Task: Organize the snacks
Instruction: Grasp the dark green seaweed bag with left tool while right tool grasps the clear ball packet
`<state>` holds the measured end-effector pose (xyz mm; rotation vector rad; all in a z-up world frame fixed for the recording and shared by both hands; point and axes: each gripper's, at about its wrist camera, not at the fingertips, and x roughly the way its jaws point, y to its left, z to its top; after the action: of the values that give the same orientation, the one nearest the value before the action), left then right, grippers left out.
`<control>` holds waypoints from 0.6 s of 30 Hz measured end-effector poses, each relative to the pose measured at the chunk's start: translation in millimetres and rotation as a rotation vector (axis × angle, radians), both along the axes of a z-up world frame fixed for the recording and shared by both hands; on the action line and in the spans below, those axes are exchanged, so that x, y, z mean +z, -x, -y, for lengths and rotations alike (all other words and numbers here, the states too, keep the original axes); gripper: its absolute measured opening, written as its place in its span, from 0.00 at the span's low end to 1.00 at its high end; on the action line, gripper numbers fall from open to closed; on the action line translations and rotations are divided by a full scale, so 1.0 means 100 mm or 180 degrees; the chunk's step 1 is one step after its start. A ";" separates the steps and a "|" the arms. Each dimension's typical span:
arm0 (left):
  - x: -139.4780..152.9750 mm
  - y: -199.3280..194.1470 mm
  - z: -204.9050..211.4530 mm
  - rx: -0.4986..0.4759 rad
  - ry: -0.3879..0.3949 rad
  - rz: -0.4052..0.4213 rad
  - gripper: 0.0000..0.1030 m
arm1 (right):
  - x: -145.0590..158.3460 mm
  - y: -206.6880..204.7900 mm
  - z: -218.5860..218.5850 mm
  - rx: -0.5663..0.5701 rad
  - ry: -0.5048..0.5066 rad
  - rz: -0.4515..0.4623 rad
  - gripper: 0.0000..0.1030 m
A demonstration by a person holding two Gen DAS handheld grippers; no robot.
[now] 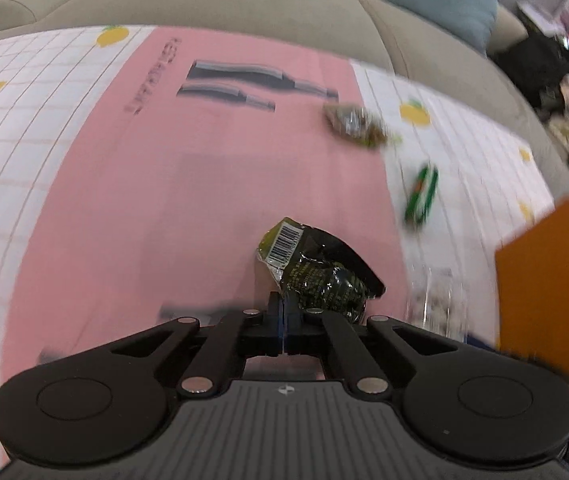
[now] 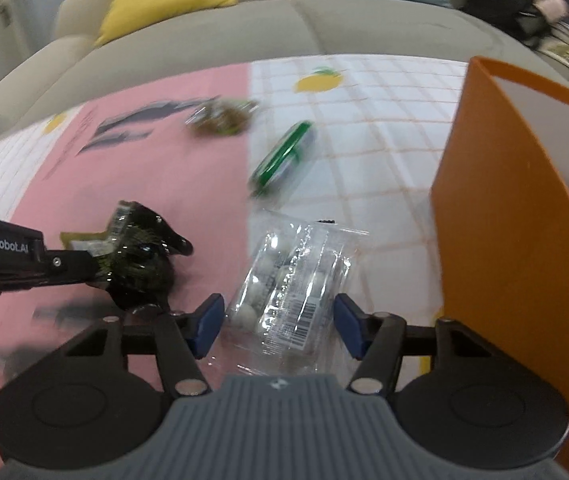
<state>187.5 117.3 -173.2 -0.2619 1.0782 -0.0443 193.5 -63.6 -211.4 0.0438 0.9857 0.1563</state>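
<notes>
On pink mat, left gripper (image 1: 284,320) clamped dark packet (image 1: 316,272); right gripper (image 2: 278,322) half-open astride clear packet (image 2: 292,280), not pinching. Center pads b4 squeezing; drop both in orange box (image 2: 496,208).

A crumpled dark green snack packet (image 1: 316,272), barcode showing, is being pinched in the left tongs (image 1: 284,320) above the pink mat. A clear packet of pale round sweets (image 2: 288,284) is lying flat beside the orange box (image 2: 500,208). A green packet (image 2: 284,156) and a brownish packet (image 2: 222,118) are lying farther back.
</notes>
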 end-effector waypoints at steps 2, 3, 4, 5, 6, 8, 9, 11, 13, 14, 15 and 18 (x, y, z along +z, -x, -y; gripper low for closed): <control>0.02 0.15 -0.01 -0.0179 -0.0095 -0.0098 0.00 | 0.01 0.15 -0.03 0.0237 0.0044 -0.0025 0.57; 0.03 0.20 -0.02 -0.0248 -0.0114 -0.0135 0.00 | 0.02 0.23 -0.03 0.0330 0.0048 -0.0044 0.57; 0.05 0.27 -0.03 -0.0318 -0.0140 -0.0174 0.00 | 0.02 0.31 -0.03 0.0411 0.0040 -0.0059 0.57; 0.07 0.32 -0.04 -0.0395 -0.0178 -0.0211 0.00 | 0.03 0.37 -0.02 0.0481 0.0033 -0.0081 0.57; 0.09 0.36 -0.04 -0.0467 -0.0228 -0.0240 0.00 | 0.04 0.43 -0.01 0.0532 0.0030 -0.0105 0.57; 0.13 0.44 -0.03 -0.0546 -0.0385 -0.0240 0.00 | 0.05 0.51 0.01 0.0576 0.0031 -0.0140 0.57; 0.14 0.47 -0.01 -0.0596 -0.0456 -0.0242 0.00 | 0.04 0.53 0.02 0.0581 0.0034 -0.0148 0.57; 0.15 0.51 0.04 -0.0659 -0.0529 -0.0214 0.02 | 0.03 0.55 0.03 0.0600 0.0055 -0.0153 0.58; 0.16 0.56 0.08 -0.0675 -0.0547 -0.0155 0.07 | 0.04 0.57 0.04 0.0632 0.0066 -0.0162 0.58; 0.18 0.59 0.09 -0.0637 -0.0561 -0.0128 0.13 | 0.05 0.57 0.05 0.0635 0.0055 -0.0172 0.59; 0.19 0.60 0.10 -0.0573 -0.0575 -0.0116 0.24 | 0.06 0.57 0.06 0.0626 0.0037 -0.0180 0.59; 0.22 0.64 0.11 -0.0285 -0.0416 -0.0100 0.62 | 0.10 0.61 0.12 0.0568 -0.0065 -0.0137 0.62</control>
<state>123.1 106.8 -150.8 -0.0967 1.1187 -0.0497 132.5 -75.8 -201.5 -0.0224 1.0309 0.3304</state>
